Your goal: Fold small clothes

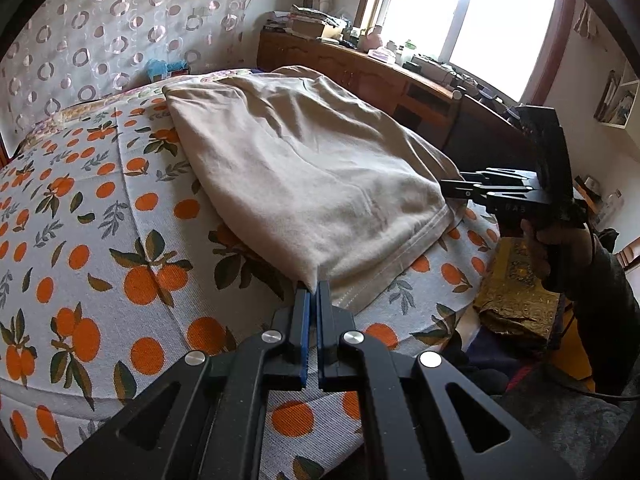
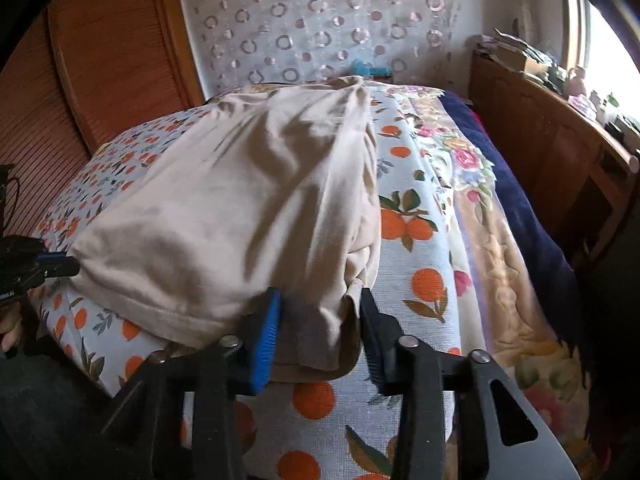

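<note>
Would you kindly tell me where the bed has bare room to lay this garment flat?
Bare orange-print bedcover lies left of the beige cotton garment, up to the circle-patterned curtain. A narrower strip runs between garment and floral blanket. The wooden sideboard is crowded.

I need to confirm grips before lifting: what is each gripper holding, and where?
The left gripper is shut on a hem corner of the beige shirt. The right gripper is open, straddling the other hem corner without clamping it.

At lower centre, the left gripper (image 1: 314, 292) pinches a corner of the folded beige cotton garment (image 1: 296, 172) lying on the orange-fruit-patterned bedsheet (image 1: 100, 240); the right gripper (image 1: 448, 190) meets its right-hand corner.
</note>
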`<act>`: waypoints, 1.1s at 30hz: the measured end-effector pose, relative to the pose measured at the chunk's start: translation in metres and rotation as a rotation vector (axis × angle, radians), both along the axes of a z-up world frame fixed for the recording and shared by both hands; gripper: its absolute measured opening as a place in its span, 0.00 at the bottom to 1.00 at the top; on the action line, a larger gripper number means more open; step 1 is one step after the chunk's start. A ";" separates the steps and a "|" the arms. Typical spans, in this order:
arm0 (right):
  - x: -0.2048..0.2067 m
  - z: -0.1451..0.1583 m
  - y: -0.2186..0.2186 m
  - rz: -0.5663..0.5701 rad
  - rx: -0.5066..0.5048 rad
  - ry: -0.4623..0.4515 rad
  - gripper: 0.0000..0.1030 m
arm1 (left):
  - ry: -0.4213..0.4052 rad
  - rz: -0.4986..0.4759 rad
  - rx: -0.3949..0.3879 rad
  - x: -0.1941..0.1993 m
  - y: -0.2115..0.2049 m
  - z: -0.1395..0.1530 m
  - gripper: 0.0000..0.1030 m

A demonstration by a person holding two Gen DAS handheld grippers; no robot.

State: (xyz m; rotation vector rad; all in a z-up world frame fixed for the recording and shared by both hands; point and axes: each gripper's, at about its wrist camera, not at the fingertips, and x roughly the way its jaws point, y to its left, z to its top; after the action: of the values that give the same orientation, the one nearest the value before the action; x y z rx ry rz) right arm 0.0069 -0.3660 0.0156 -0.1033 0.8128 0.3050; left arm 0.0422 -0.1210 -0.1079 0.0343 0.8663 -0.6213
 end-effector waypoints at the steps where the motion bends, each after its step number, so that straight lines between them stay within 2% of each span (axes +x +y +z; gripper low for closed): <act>1: 0.001 0.000 -0.001 0.011 0.006 0.004 0.22 | -0.001 -0.002 -0.001 -0.001 0.000 0.000 0.03; 2: 0.001 -0.001 -0.002 0.018 0.018 0.010 0.13 | -0.001 -0.002 -0.003 0.000 0.000 0.000 0.03; 4: 0.001 -0.001 -0.004 0.027 0.041 0.015 0.08 | -0.005 -0.007 -0.010 -0.001 0.000 0.001 0.03; 12: -0.012 0.029 -0.022 0.029 0.195 -0.122 0.06 | -0.071 -0.006 -0.107 0.004 0.011 0.032 0.02; 15: -0.007 0.045 -0.023 0.031 0.215 -0.170 0.06 | -0.108 0.004 -0.121 0.017 0.014 0.050 0.02; 20: 0.019 0.065 -0.013 0.051 0.243 -0.235 0.06 | -0.122 0.035 -0.149 0.058 0.023 0.074 0.02; 25: 0.056 0.076 -0.003 0.059 0.233 -0.279 0.06 | -0.139 0.082 -0.134 0.106 0.031 0.083 0.02; 33: 0.123 0.073 0.013 0.067 0.168 -0.267 0.06 | -0.128 0.141 -0.120 0.184 0.038 0.087 0.02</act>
State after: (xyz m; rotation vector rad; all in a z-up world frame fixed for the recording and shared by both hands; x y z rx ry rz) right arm 0.1295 -0.3532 0.0884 -0.0125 0.5172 0.4121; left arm 0.2260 -0.0831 -0.0209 -0.0941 0.7002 -0.5315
